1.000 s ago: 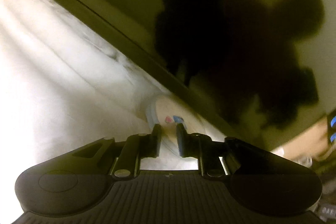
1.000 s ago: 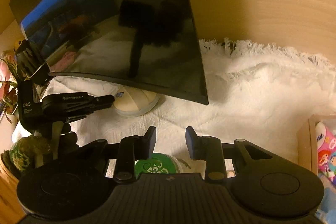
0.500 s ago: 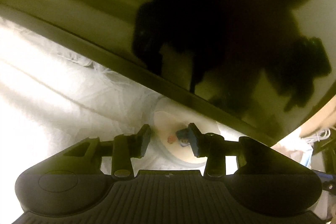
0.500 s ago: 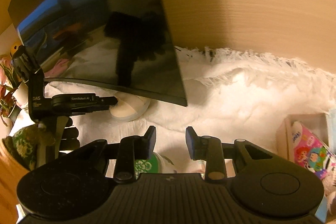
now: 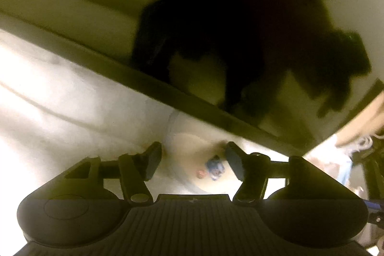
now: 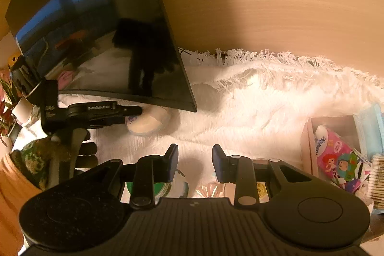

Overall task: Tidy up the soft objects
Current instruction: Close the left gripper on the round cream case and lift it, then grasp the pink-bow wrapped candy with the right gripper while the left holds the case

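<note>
Two tools: left tool (image 5: 192, 161) opening over round pad (image 5: 192, 160).

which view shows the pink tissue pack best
The right wrist view. The pink tissue pack sits clear and well lit in a box at the right edge, its cartoon print readable. The left wrist view does not show it; that side is dark and blurred.

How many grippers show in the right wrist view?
2: the right gripper at the bottom, nothing between its fingers, and the left gripper at left, reaching under the monitor toward a round pad.
</note>
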Demonstrator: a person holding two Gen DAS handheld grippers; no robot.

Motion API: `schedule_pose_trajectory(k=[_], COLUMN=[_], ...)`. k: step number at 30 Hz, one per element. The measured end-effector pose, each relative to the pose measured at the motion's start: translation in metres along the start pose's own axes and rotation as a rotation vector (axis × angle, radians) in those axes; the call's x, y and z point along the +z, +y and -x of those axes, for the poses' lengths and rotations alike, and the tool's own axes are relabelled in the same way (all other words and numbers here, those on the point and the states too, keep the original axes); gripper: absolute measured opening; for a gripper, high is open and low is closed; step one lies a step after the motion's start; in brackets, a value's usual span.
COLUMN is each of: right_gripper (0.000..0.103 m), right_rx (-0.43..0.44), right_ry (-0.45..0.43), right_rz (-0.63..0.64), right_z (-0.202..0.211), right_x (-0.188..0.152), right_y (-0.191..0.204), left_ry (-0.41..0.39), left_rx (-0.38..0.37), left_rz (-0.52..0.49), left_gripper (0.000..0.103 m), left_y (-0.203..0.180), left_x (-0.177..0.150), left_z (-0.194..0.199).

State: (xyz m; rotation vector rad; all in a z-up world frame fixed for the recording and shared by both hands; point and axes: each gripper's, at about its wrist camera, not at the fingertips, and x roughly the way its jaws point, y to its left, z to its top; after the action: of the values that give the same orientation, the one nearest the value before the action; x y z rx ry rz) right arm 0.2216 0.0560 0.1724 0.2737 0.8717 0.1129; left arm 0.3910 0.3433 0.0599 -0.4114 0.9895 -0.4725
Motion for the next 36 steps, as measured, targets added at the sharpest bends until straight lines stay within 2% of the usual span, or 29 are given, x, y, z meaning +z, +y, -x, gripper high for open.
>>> schedule_pose_trajectory(k=[2, 5, 11, 14, 16, 18, 19, 21, 22, 24, 27, 31, 36], right_gripper=[0.031, 0.031, 0.031, 0.031, 0.031, 0.032, 0.033, 0.044, 0.044, 0.044, 0.043, 0.041, 0.035], right_rx=[-0.011, -0.026, -0.050, -0.058, -0.057, -0.049, -0.051, -0.068, -0.086, -0.112, -0.127, -0.219, -0.260], right_ry=[-0.001, -0.005, -0.011, -0.025, -0.051, -0.078, -0.090, -0.095, -0.100, -0.103, -0.076, -0.092, -0.103], right_rz=[0.004, 0.002, -0.015, 0.002, 0.072, 0.203, 0.310, 0.464, 0.528, 0.580, 0.575, 0.643, 0.648], right_z=[0.003, 0.008, 0.014, 0.018, 0.025, 0.032, 0.036, 0.038, 0.037, 0.029, 0.003, -0.036, -0.072], right_x=[-0.001, -0.002, -0.004, -0.004, -0.003, -0.007, -0.015, -0.032, -0.044, -0.065, -0.094, -0.131, -0.137], right_y=[-0.001, -0.005, -0.015, -0.018, -0.015, -0.005, 0.003, 0.016, 0.022, 0.029, 0.034, 0.044, 0.049], left_ry=[0.041, 0.032, 0.029, 0.028, 0.010, -0.002, -0.012, -0.030, -0.038, -0.059, -0.098, -0.162, -0.224], left_rx=[-0.012, 0.034, 0.071, 0.077, 0.056, 0.038, 0.038, 0.037, 0.037, 0.039, 0.013, -0.003, 0.010], left_rz=[-0.023, -0.083, -0.140, -0.095, -0.037, -0.027, -0.027, -0.028, -0.027, -0.021, 0.010, 0.052, 0.079], left_gripper=[0.070, 0.074, 0.072, 0.066, 0.059, 0.055, 0.053, 0.049, 0.049, 0.048, 0.048, 0.048, 0.048], left_y=[-0.007, -0.024, -0.047, -0.047, -0.042, -0.037, -0.037, -0.036, -0.036, -0.036, -0.032, -0.025, -0.025], left_x=[-0.006, -0.006, -0.008, -0.006, -0.011, -0.016, -0.019, -0.026, -0.030, -0.037, -0.050, -0.060, -0.076], left_z=[-0.011, -0.020, -0.038, -0.039, -0.029, -0.019, -0.013, -0.003, 0.000, 0.011, 0.028, 0.063, 0.092])
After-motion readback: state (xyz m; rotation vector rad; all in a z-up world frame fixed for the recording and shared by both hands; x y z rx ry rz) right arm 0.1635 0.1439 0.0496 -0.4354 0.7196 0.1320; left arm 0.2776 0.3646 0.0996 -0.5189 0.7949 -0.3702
